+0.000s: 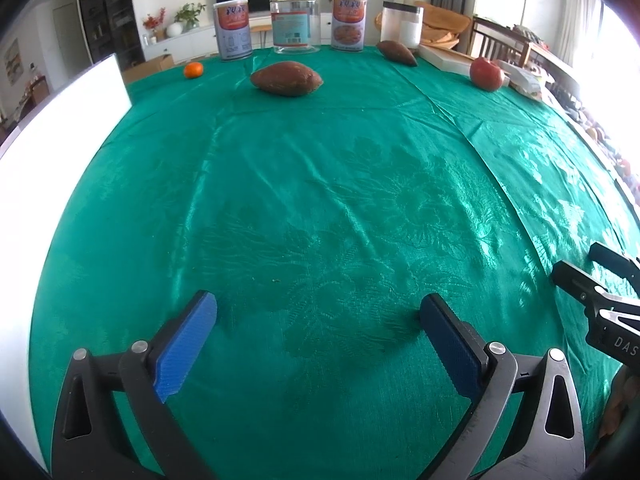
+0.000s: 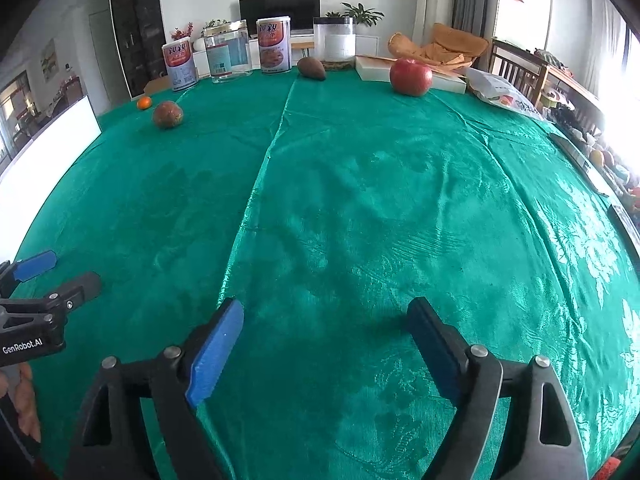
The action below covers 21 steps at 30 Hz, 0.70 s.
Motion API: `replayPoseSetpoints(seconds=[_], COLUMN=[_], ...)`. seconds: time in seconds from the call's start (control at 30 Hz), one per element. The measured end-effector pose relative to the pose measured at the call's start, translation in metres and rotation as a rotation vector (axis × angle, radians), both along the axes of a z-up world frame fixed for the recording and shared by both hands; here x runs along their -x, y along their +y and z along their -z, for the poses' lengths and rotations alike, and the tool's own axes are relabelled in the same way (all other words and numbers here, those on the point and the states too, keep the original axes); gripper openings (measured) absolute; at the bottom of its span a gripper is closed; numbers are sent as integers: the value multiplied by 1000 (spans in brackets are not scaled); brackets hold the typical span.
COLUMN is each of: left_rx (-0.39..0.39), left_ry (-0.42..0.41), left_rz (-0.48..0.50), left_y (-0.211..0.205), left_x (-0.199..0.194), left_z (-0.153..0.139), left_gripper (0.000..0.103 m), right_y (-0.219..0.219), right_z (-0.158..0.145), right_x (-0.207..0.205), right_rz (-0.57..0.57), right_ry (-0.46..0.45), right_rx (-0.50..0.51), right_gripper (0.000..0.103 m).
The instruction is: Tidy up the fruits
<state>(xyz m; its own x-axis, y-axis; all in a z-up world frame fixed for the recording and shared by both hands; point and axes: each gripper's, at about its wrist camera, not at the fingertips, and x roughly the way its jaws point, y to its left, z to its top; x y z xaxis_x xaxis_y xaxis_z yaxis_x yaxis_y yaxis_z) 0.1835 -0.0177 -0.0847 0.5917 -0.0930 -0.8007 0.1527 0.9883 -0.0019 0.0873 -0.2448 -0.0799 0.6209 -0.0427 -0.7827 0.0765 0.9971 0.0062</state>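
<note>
A small orange (image 1: 193, 70) (image 2: 144, 103) lies at the far left of the green tablecloth. A brown sweet potato (image 1: 286, 79) (image 2: 167, 114) lies near it. A second sweet potato (image 1: 397, 53) (image 2: 311, 67) lies by the far containers. A red apple (image 1: 486, 74) (image 2: 411, 77) sits at the far right next to a flat white box (image 2: 404, 69). My left gripper (image 1: 318, 314) is open and empty over the near cloth. My right gripper (image 2: 326, 320) is open and empty, to the right of the left one.
Two printed cans (image 1: 232, 30) (image 1: 349, 22), a clear jar (image 1: 295, 22) and a white-filled container (image 1: 401, 24) stand along the far edge. A white board (image 1: 52, 120) stands at the left. A plastic bag (image 2: 504, 94) and clutter lie at the right edge.
</note>
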Motion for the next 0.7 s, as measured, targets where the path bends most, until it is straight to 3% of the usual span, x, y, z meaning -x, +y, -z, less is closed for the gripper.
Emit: replayPoseSetpoints(seconds=[0.7], left_rx=[-1], left_ry=[1], left_rz=[0], left_y=[0], left_x=[0], left_z=[0], left_gripper=[102], right_y=[0], right_z=[-1], right_x=[0], right_rz=[1], right_ry=[5], right_rx=[-2], right_gripper=[89])
